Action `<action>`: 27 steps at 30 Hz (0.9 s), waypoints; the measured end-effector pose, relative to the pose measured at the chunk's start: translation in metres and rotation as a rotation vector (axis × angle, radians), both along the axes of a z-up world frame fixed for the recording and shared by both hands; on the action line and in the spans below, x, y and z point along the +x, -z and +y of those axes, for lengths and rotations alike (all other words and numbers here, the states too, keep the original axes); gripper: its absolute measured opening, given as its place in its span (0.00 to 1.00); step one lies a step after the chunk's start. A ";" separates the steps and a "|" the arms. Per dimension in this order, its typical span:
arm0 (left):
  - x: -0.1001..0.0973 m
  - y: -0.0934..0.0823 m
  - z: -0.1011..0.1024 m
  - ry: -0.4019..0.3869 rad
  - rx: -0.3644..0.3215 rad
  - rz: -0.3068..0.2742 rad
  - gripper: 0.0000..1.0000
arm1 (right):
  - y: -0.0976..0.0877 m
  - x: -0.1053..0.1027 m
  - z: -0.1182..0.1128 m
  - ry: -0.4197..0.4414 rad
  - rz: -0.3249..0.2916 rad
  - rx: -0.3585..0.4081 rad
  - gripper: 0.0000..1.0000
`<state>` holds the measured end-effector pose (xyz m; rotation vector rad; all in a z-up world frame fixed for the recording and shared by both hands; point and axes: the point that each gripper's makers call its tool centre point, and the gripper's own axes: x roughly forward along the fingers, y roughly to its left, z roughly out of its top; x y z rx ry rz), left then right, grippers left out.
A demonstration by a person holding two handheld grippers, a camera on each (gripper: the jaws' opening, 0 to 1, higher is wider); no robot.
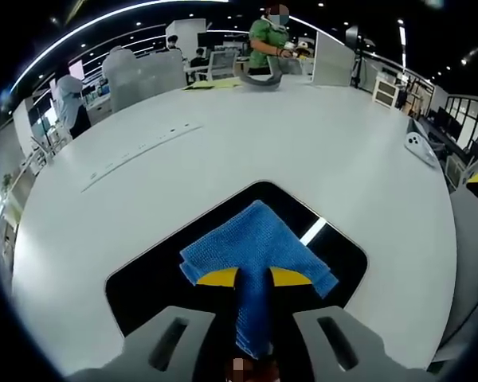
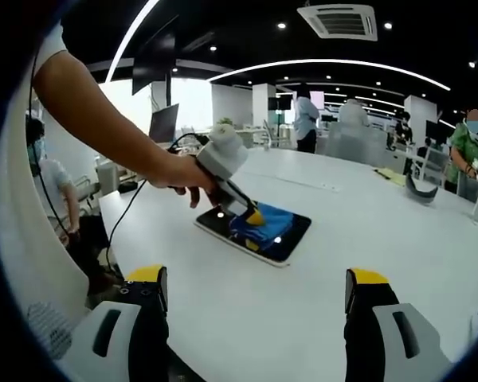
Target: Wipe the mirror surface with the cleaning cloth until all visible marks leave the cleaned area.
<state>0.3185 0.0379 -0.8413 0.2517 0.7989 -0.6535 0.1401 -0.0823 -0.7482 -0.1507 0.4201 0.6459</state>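
No readable text or labels

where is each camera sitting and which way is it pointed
Left gripper view: rides the left gripper, looking steeply down at the blue cloth it clamps on the mirror.
Right gripper view: rides the open right gripper, held back over the white table, facing the hand that holds the left gripper; an arm shows.
Shared: cloth, mirror, table.

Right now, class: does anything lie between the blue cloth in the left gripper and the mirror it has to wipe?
Nothing visible does. The left gripper holds the cloth straight on the mirror, with bare white table around it. The right gripper hangs open, apart.
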 end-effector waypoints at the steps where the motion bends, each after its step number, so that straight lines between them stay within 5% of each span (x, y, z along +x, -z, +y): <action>1: 0.000 0.000 0.001 -0.001 0.000 0.000 0.12 | 0.000 0.000 0.000 0.000 0.000 0.000 0.92; 27: -0.001 0.000 0.023 -0.045 -0.012 0.006 0.11 | 0.001 -0.005 0.007 -0.024 0.006 -0.012 0.92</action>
